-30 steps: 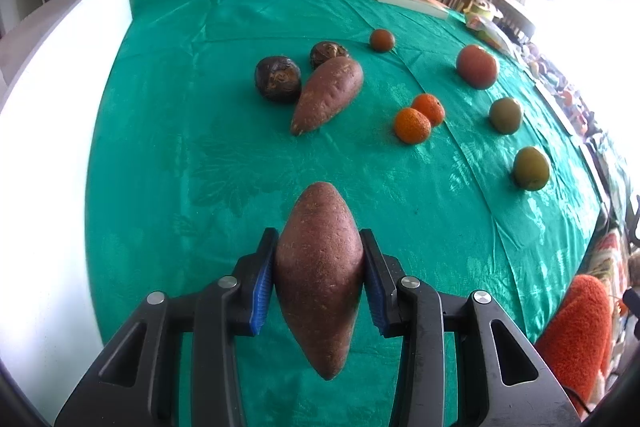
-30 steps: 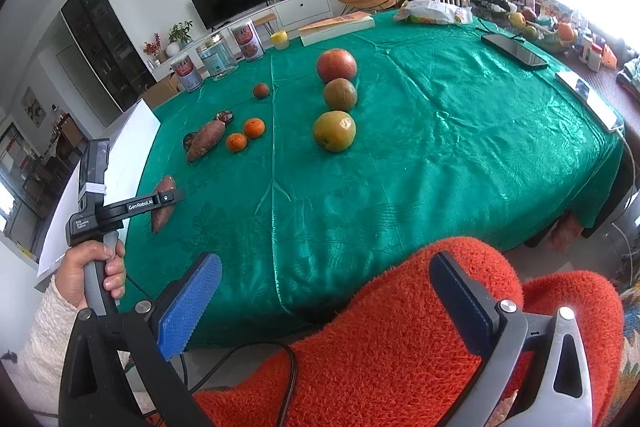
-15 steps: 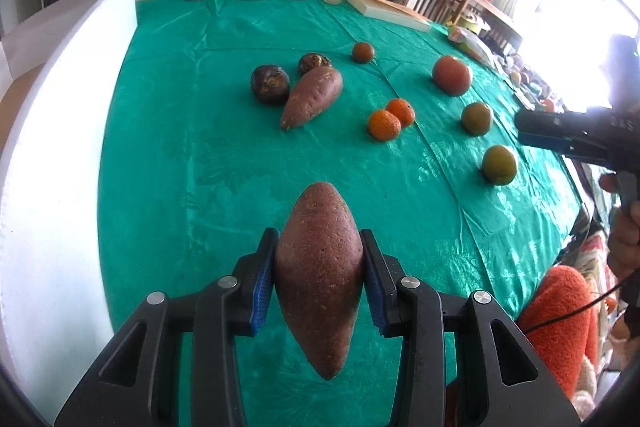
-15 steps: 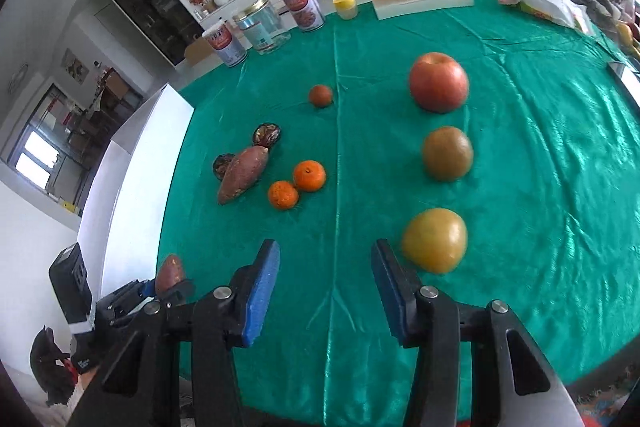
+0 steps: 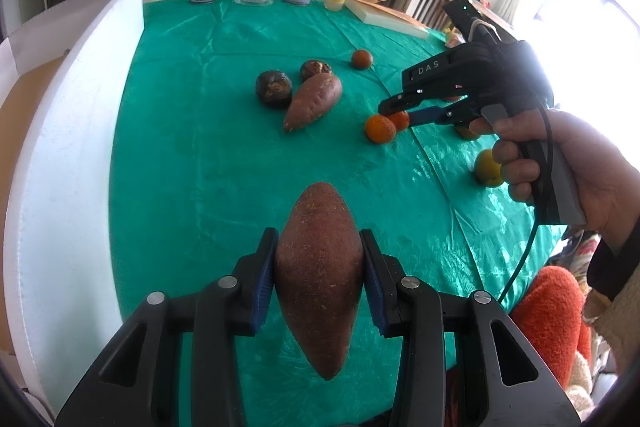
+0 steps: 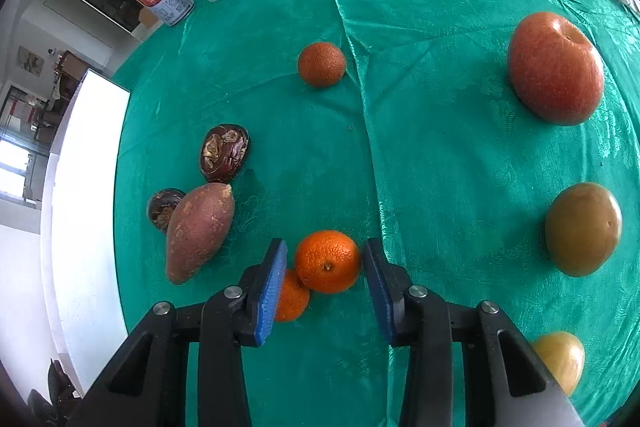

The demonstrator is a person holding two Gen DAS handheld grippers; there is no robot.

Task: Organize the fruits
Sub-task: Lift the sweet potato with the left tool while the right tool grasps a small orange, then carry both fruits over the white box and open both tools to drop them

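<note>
Two grippers share this moment. My left gripper [image 5: 320,279] stays clamped on a sweet potato [image 5: 319,275], held above the near edge of the green worktop [image 5: 192,155] with its long axis pointing away from me. My right gripper [image 6: 324,279], which half a second ago hovered short of the fruit, has come forward and down: its blue pads [image 6: 272,283] now stand apart on either side of the farther tangerine [image 6: 328,261], not yet touching it. A second tangerine [image 6: 290,301] lies touching the first, partly under the left pad. Judged from this, the approach is finished and closing is the step in hand; the neighbouring tangerine may be nudged as the pads come together. Beside them to the left lies another sweet potato [image 6: 198,231], with two dark fruits [image 6: 224,157] touching or nearly touching it. An apple [image 6: 556,67], a brownish pear-like fruit [image 6: 582,229] and a yellow fruit [image 6: 560,357] line the right side, well apart from the tangerines.
</note>
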